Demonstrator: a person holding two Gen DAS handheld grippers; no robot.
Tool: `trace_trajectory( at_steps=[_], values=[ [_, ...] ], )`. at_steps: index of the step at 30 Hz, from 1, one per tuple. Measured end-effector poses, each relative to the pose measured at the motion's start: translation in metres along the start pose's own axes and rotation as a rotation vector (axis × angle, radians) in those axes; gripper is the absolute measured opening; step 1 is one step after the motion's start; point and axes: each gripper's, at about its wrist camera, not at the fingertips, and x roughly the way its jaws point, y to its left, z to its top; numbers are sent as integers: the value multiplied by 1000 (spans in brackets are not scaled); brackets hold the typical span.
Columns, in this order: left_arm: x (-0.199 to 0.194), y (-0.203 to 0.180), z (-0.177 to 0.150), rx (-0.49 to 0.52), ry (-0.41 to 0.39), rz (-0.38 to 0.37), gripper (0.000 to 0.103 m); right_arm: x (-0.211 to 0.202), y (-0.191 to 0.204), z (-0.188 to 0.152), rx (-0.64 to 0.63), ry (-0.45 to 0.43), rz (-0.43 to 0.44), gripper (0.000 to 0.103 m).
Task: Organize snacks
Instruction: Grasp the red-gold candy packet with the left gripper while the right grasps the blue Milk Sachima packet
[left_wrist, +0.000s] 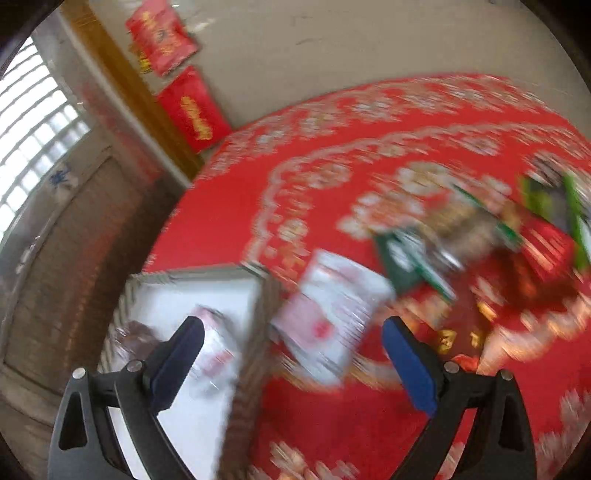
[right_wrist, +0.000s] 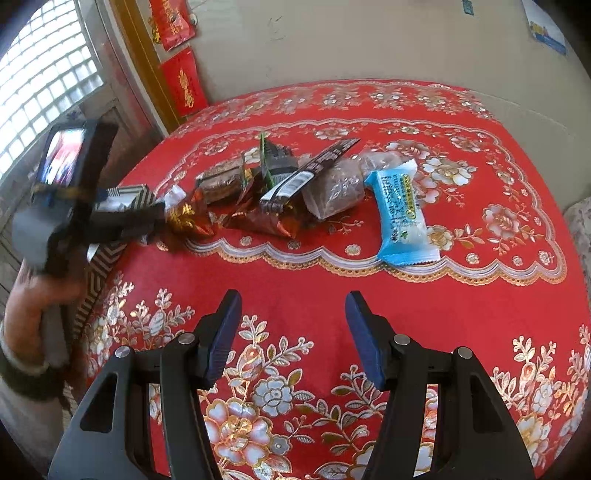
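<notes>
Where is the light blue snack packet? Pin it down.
In the right wrist view, the light blue packet lies flat on the red tablecloth, at the right end of the snack pile, beside a clear-wrapped brown cake.

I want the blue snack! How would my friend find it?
Look at the red flowery tablecloth and find the snack pile near its middle. At the pile's right end lies the blue packet. It is the only light blue and white wrapper; its neighbours are brown, dark or clear.

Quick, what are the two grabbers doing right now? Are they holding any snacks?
Left gripper: fingers open, holding nothing, over the edge of the box.
Right gripper: fingers open, empty, above the red tablecloth.
</notes>
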Motion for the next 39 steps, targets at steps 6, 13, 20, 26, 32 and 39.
trace_trajectory(
  at_steps=[6, 13, 20, 26, 32, 39],
  values=[
    [-32, -14, -10, -3, -24, -146, 98, -7, -4, 2, 13, -18, -7, 59],
    [-39, 6, -7, -159, 17, -352, 98, -21, -25, 3, 65, -52, -10, 59],
    [-36, -15, -5, -177, 34, -432, 98, -30, -47, 8, 90, -70, -67, 59],
    [-22, -36, -5, -167, 89, -479, 98, -13, -61, 30, 75, -39, -121, 59],
    [-14, -35, 0, -195, 100, -486, 98, 6, -61, 41, 39, -16, -108, 59],
    [-13, -44, -2, -159, 94, -483, 98, 19, -61, 47, 26, -2, -123, 59]
  ],
)
